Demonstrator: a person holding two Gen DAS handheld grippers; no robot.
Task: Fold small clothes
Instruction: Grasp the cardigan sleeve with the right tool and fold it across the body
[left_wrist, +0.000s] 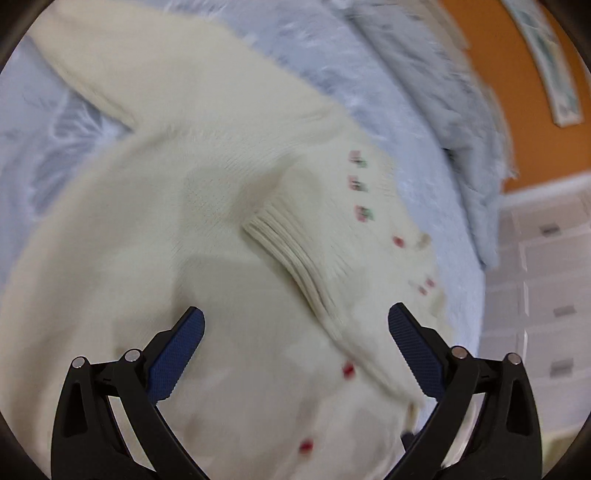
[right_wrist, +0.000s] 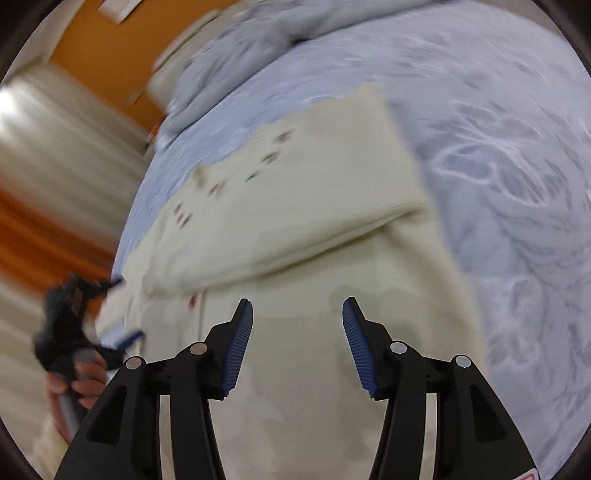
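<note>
A cream knit cardigan (left_wrist: 177, 229) with small red and green embroidered marks lies on a pale blue bedspread (left_wrist: 362, 74). One sleeve, with its ribbed cuff (left_wrist: 295, 254), is folded across the body. My left gripper (left_wrist: 295, 325) is open and empty just above the cardigan, near the cuff. In the right wrist view the cardigan (right_wrist: 314, 221) shows a sleeve folded across it. My right gripper (right_wrist: 297, 314) is open and empty above the lower body of the cardigan. The left gripper (right_wrist: 122, 310) appears blurred at the left, held by a hand.
A crumpled light blue blanket (left_wrist: 443, 92) lies at the far side of the bed. An orange wall (left_wrist: 491, 55) with a framed picture (left_wrist: 550, 62) stands behind. White drawers (left_wrist: 546, 295) are beside the bed. Curtains (right_wrist: 66, 140) hang at the left.
</note>
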